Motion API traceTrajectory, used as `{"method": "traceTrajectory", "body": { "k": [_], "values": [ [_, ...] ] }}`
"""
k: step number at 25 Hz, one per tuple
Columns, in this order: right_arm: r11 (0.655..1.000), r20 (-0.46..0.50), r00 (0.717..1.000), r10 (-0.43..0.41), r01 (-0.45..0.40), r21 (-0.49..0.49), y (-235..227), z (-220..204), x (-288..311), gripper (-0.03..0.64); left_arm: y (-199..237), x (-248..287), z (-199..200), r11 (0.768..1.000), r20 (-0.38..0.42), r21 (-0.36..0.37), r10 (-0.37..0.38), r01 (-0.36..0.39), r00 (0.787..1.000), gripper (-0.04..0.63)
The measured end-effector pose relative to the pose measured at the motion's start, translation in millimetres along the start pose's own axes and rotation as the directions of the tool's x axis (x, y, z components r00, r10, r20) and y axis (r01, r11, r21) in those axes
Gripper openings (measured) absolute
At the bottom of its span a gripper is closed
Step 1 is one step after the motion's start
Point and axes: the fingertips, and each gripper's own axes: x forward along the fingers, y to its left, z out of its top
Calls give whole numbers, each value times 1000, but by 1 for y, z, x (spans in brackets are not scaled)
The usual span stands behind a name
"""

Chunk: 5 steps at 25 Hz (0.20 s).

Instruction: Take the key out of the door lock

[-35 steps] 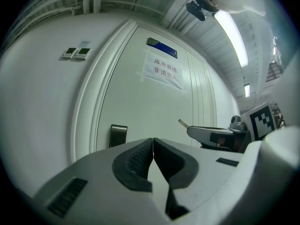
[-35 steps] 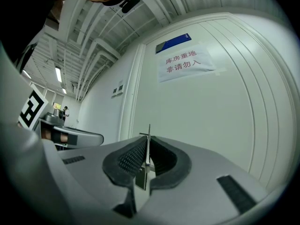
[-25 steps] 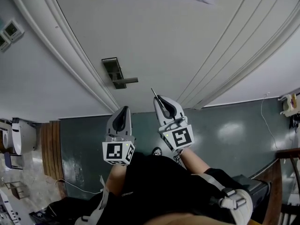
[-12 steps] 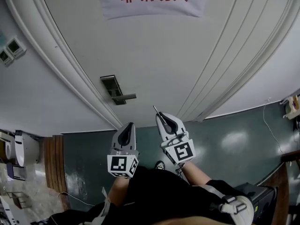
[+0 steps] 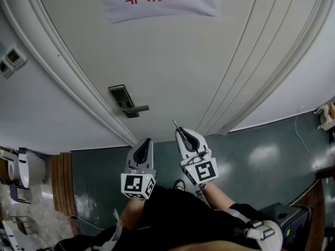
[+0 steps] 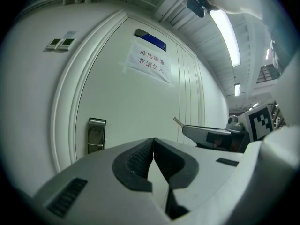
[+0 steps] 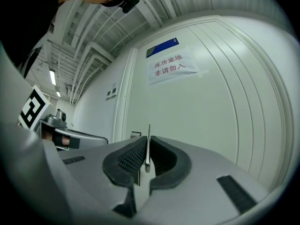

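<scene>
right claw [image 7: 147,142] tight on a thin, flat, silvery key [image 7: 149,129], edge-on between the pads [image 7: 130,158]; left claw [image 6: 153,142] closed, empty

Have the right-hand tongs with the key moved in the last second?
Yes. In the head view the right tongs, shut on the key, sit a little farther from the door handle than before, drawn back toward the person.

Right claw [image 5: 180,132] holding key [image 5: 175,123], left claw [image 5: 146,141] beside it, door handle [image 5: 137,109] well apart
</scene>
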Motion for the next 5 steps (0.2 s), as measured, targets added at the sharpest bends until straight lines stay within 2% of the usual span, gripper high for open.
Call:
{"method": "traceTrajectory", "body": {
  "k": [5],
  "values": [
    [1000,-9,1000,-27,27,-5,-22,-2,-8,31,-5,14,1,1000,17,1,8,-8,1000,25]
  ]
}}
